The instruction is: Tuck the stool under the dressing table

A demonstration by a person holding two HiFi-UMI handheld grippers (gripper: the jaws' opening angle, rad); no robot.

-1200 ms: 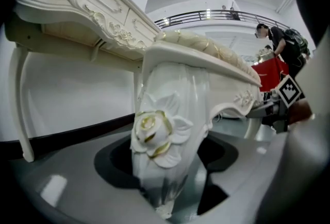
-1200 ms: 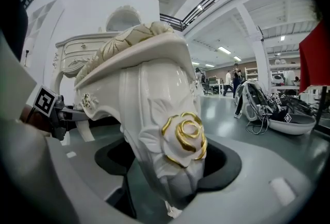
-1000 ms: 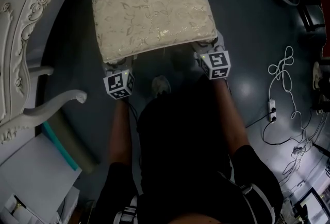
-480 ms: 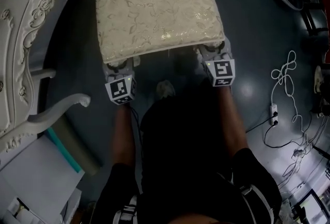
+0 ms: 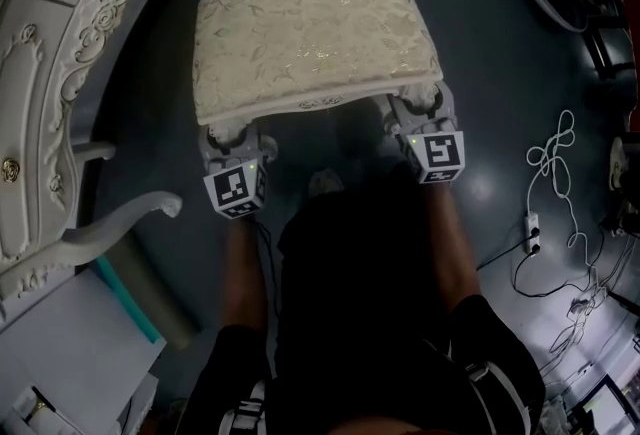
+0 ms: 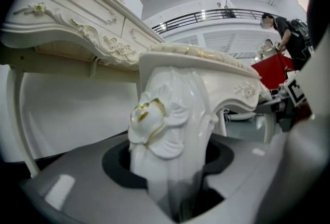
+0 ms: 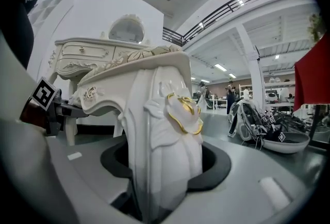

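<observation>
the stool (image 5: 315, 33) stands out over the dark floor (image 5: 500, 63), just beside the dressing table (image 5: 50, 73) and not yet under it; from above i cannot tell whether its feet are off the floor. the left gripper (image 5: 232, 138) has just been closing, and its jaws are now clamped, still fairly wide, on the carved left leg (image 6: 170, 130) at the stool's near edge. the right gripper (image 5: 418, 115) has just been closing too and clamps the right leg (image 7: 165, 130). each leg sits deep in the notch between the jaws. the step in hand looks like carrying the stool across to the table's knee space. to do it well, keep both grips firm, since the glossy legs could slip. raise both sides together so the padded seat stays level. then swing the stool towards the table slowly, far side first. mind the table's curved leg (image 5: 120, 223) near the left gripper, which the stool's corner could knock. line the seat up square with the opening before pushing in, and lower it evenly before letting go.
</observation>
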